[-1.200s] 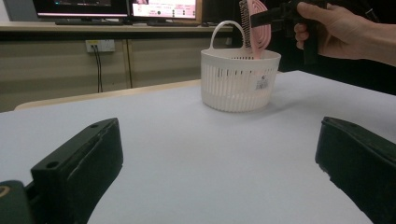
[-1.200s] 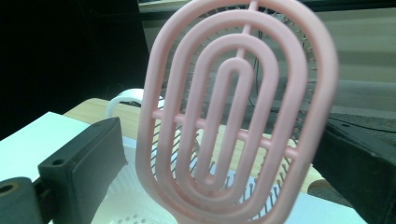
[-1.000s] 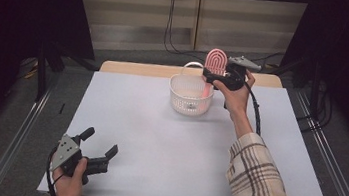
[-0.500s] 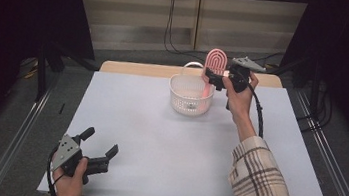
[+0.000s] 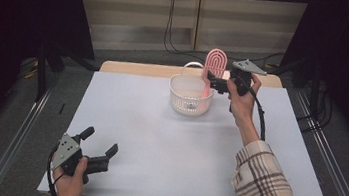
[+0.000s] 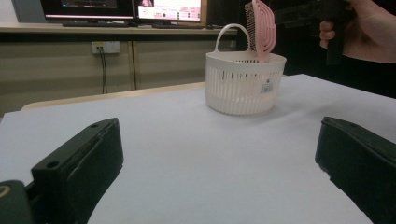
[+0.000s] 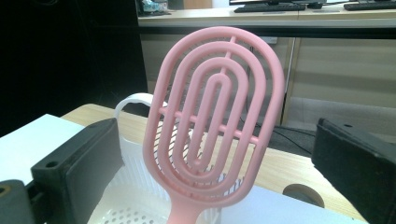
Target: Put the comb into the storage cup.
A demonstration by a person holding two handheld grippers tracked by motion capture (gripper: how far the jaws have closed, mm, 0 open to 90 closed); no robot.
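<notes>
A pink oval hairbrush (image 5: 215,62) stands upright, handle down, in a white slotted basket (image 5: 190,100) at the far middle of the table. My right gripper (image 5: 211,82) is at the basket's right rim. In the right gripper view the brush (image 7: 215,116) rises between the two jaws, which stand wide apart and touch neither side of it; the basket (image 7: 135,186) lies below. My left gripper (image 5: 101,140) rests open near the front left corner, empty. In the left gripper view it faces the basket (image 6: 245,84) and brush (image 6: 261,28) across bare table.
The white table top (image 5: 157,141) spreads between the two grippers. A wooden strip (image 5: 136,67) runs along its far edge. Metal rails (image 5: 22,129) flank both sides. Cables hang against the back wall (image 5: 171,22).
The right hand and gripper have shifted slightly to the right beside the basket. The brush stays upright in the same place. The left gripper has not moved.
</notes>
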